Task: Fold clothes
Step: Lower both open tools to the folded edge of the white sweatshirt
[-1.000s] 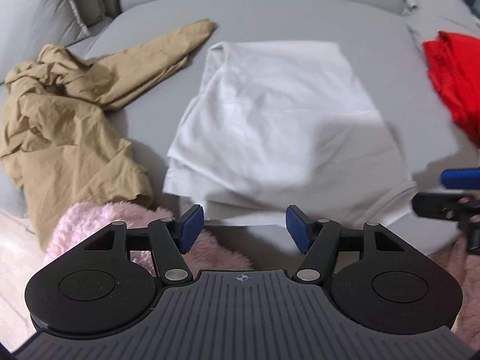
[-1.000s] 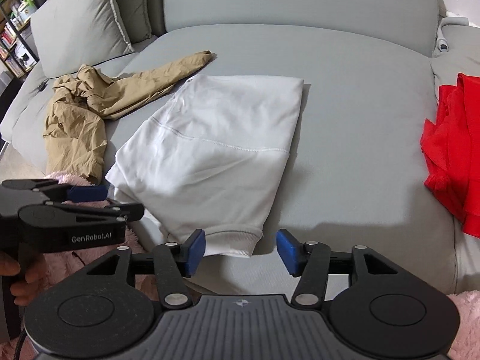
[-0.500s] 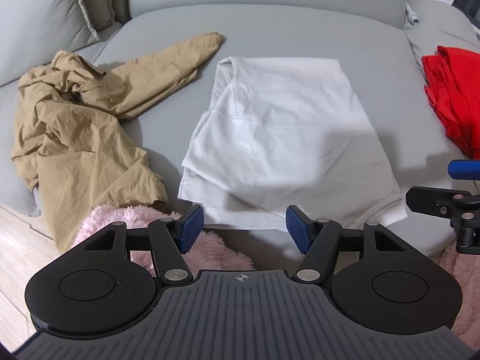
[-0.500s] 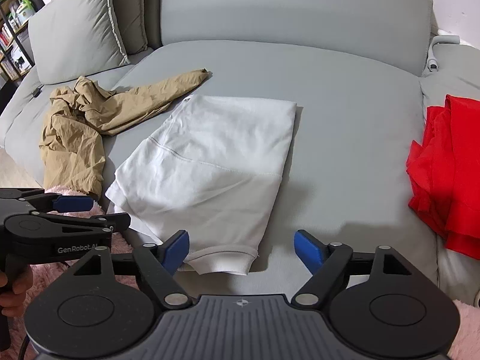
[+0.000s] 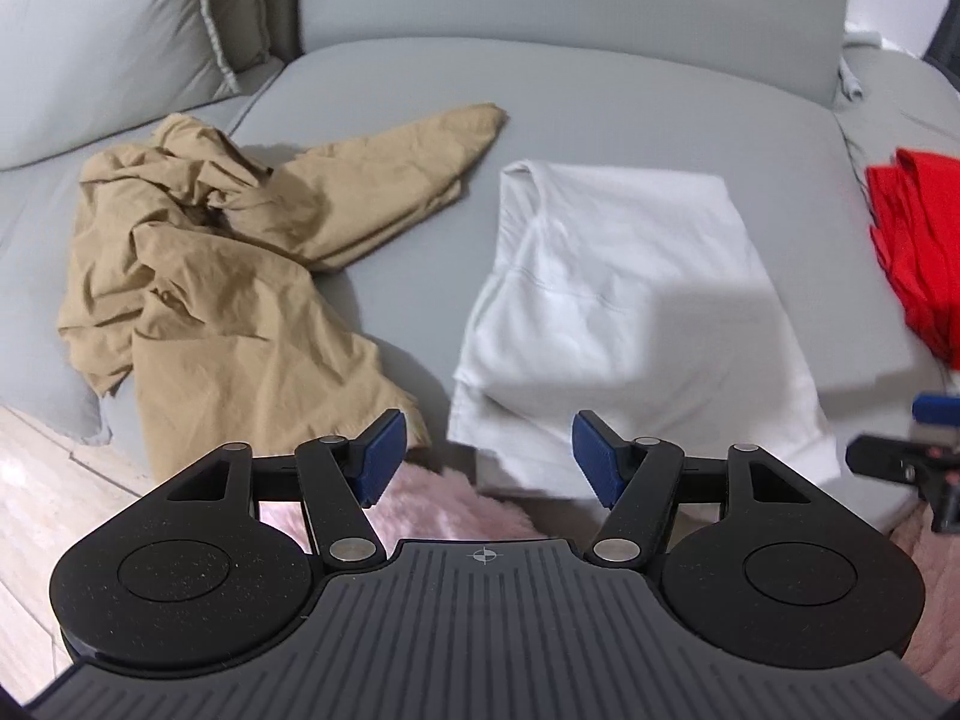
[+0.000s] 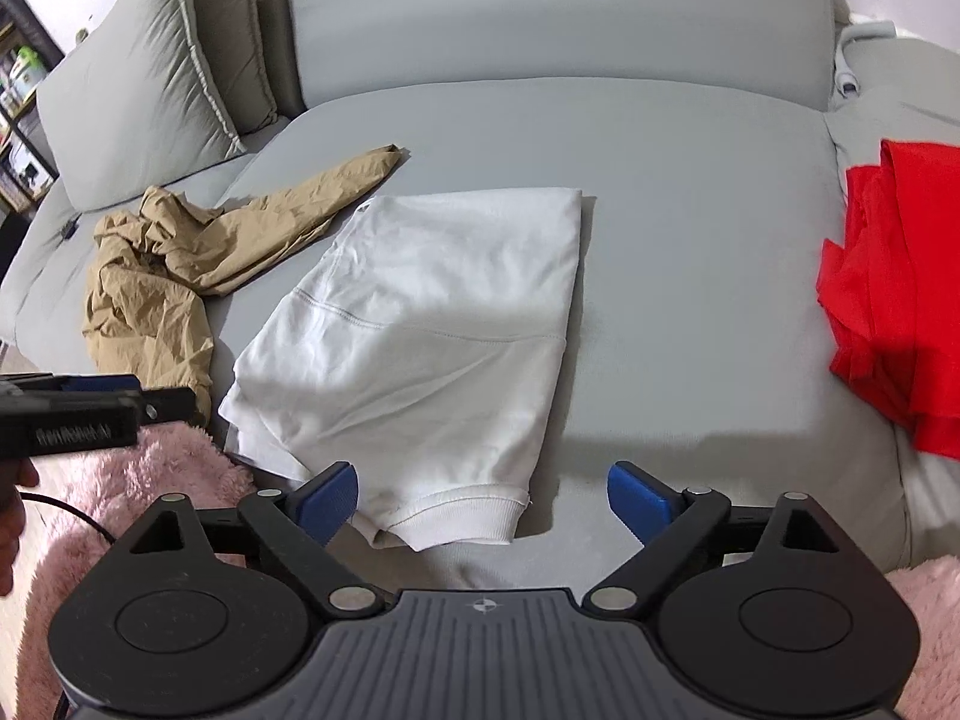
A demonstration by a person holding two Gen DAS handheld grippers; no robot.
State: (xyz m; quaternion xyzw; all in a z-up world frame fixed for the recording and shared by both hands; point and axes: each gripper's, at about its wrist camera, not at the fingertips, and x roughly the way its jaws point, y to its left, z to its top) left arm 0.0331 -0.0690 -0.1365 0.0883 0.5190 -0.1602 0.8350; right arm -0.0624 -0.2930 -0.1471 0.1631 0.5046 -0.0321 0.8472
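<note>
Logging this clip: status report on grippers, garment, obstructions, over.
Left gripper and right gripper opening, nothing between the pads. White garment folded flat on the sofa. Crumpled tan garment alongside, red garment off to the right; nothing blocking.

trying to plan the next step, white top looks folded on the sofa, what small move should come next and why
Probably swing the left tool toward the crumpled tan garment. The white top already lies folded flat on the sofa seat, neither tool holds cloth, and both sets of jaws are opening. The tan piece lies unfolded on the left side, nearest that tool.
</note>
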